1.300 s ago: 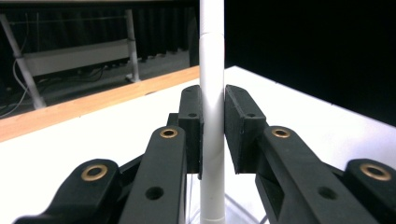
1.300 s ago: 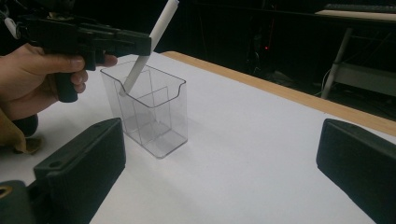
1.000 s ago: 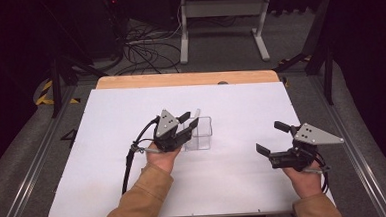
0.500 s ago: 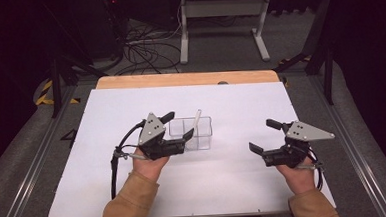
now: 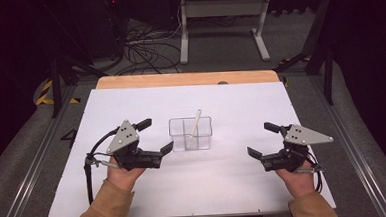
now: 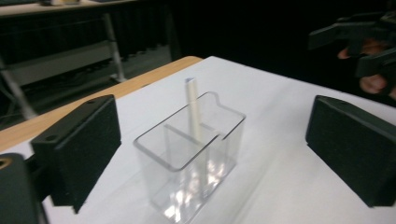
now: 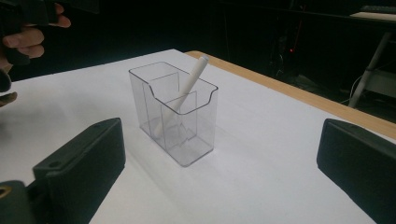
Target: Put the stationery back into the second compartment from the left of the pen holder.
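Since a second ago, left gripper [image 5: 155, 138] has drawn back from the clear box [image 5: 191, 134], jaws spread, empty. Right gripper [image 5: 263, 140] gapes too. White stick [image 5: 196, 123] leans inside; its lower end blurs behind plastic.

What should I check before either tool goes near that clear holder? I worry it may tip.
1. Clear two-compartment holder upright on the white table cover: ok.
2. White stick inside the holder, leaning on the rim, top poking out: ok.
3. Left tool open, holding nothing: ok.
4. Right tool open, holding nothing: ok.
5. Both tools apart from the holder, one on each side: ok.
6. Whether the holder is fixed to the table: cannot tell.
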